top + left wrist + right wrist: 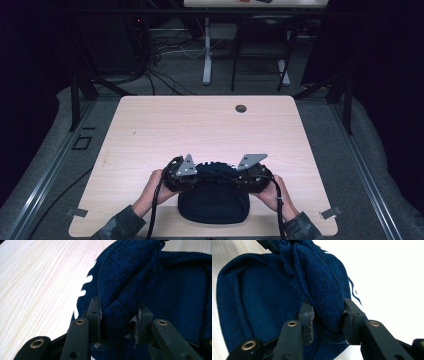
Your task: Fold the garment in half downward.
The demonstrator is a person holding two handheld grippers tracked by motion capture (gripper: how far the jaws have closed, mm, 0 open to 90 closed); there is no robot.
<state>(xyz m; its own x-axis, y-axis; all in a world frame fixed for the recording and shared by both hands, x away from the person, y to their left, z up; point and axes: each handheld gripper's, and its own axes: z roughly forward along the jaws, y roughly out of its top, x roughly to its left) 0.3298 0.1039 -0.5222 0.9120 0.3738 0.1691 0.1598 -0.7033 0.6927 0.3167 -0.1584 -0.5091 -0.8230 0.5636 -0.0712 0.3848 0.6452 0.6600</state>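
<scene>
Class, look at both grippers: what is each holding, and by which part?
Both grip the dark blue knitted garment: left gripper and right gripper each pinch a bunched fold of it.

A pale wood-grain table [150, 125] with rounded corners carries the things, and a round cable hole [241, 108] sits in its top near the far edge, at about 12 o'clock. A dark blue knitted garment [214, 205] lies directly on it at 6 o'clock, close to the near edge, with white marks along its far edge.
</scene>
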